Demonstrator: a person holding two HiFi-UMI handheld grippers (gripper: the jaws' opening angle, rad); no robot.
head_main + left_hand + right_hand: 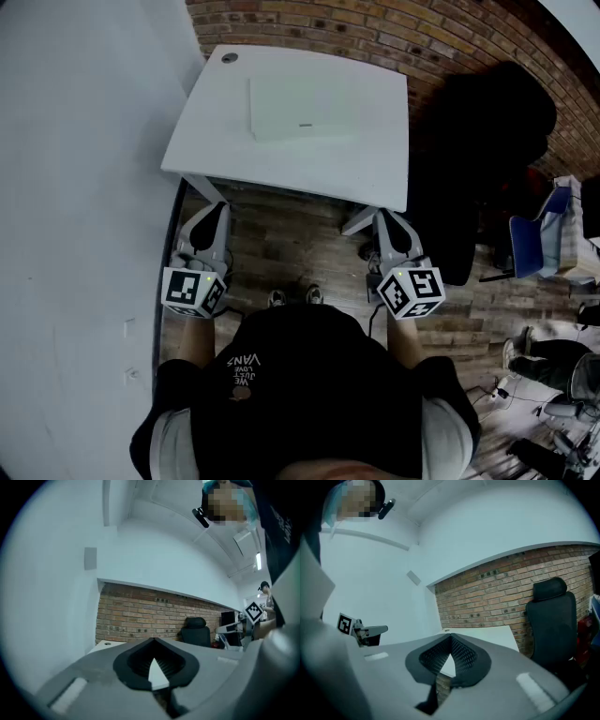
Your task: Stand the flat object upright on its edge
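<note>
A thin flat white panel point(302, 106) lies face down on the white table point(375, 178), near its middle. Both grippers hang in front of the table's near edge, close to the person's body and well short of the panel. The left gripper point(212, 212) is shut with nothing in it; in its own view the jaws point(154, 642) meet in front of a sliver of table point(105, 644). The right gripper point(385, 217) is also shut and empty, and its jaws point(451, 639) point at the table top point(492, 634).
A black office chair point(478, 141) stands at the table's right side, against the brick wall point(375, 28). A white wall point(84, 187) runs along the left. A blue chair point(534, 239) and clutter sit far right on the wooden floor point(291, 244).
</note>
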